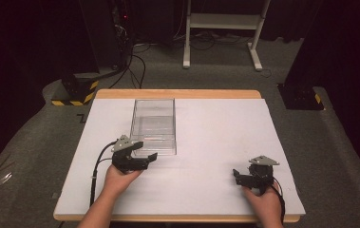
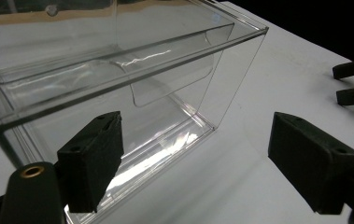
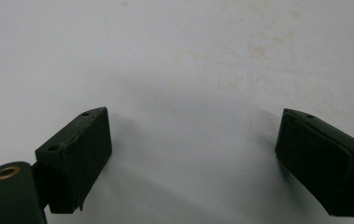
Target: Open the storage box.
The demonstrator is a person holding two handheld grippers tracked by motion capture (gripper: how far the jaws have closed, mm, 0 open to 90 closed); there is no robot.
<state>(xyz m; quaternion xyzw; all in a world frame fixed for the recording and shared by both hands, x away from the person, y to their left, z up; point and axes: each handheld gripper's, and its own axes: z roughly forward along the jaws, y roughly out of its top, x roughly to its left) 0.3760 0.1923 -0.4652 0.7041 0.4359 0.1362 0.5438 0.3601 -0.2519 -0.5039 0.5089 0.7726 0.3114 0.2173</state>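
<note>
- Two claws are in play, and I take the clear plastic box (image 1: 153, 126) as my landmark for everything else.
- Box: it stands upright on the white surface (image 1: 215, 142), toward the far-left part of it, open at the top and, as far as I can see, with nothing inside.
- My left claw (image 1: 145, 151) sits at the near edge of the box, just beside its near right corner. Its jaws are spread wide and grip nothing.
- In the left gripper view the box (image 2: 118, 84) looms close — one jaw lies in front of its near wall, the other stands out over bare surface to the side of the corner. I cannot tell whether a jaw is touching the plastic.
- My right claw (image 1: 238, 175) rests well apart from the box, off to its near right, low over the surface. The right gripper view shows its jaws wide open as well, with only bare white surface (image 3: 188, 70) between them.
- Step in hand, as I judge it: the approach to the box with the left claw — no grasp made yet.
- Next move, in my judgement: shift the left claw so that one wall sits between the jaws, then close gently. Clear, smooth plastic may slip or slide away, so I would steady the far side if it moves.
</note>
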